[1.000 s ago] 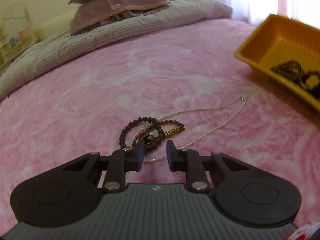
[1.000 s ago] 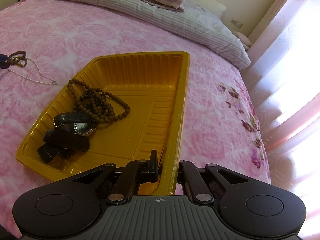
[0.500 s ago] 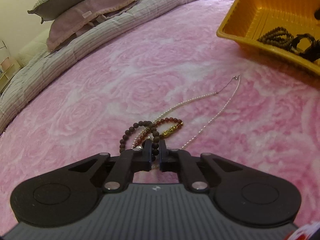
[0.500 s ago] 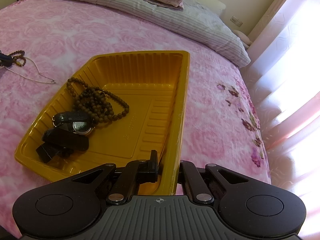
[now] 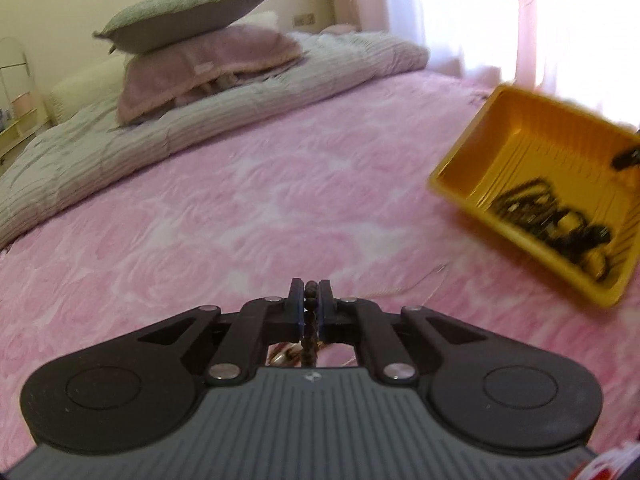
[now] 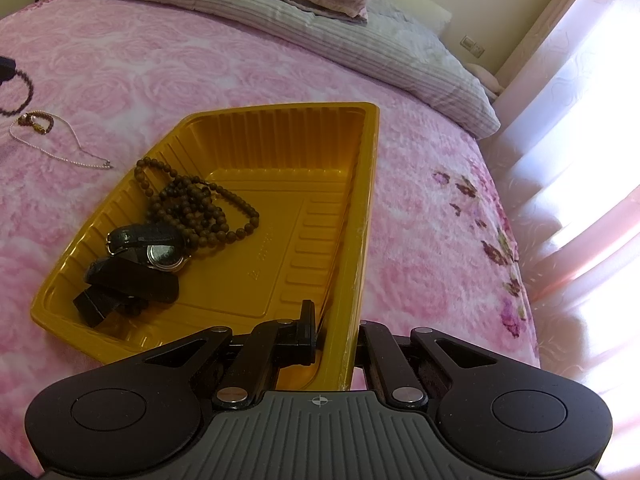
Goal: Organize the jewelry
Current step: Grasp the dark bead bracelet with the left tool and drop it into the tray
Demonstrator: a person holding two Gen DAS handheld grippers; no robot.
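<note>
Writing unreadable; left tool (image 5: 310,285) pinches dark bead bracelet (image 5: 310,300), right tool (image 6: 334,322) clamps tray rim (image 6: 362,236).

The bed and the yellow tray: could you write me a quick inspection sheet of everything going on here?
Surface: pink rose-patterned bedspread, soft and uneven.
Job's things: yellow tray holds a brown bead necklace and a black-strapped wristwatch; a pearl chain and a reddish bead bracelet lie on the spread beside it.
Clutter: nothing seen.
Grippers: left gripper jaws shut on a dark bead bracelet, which hangs off the bed; right gripper jaws shut on the tray's rim.
Cables: nothing seen.
Surroundings: stacked pillows, striped grey quilt, bright curtains.
</note>
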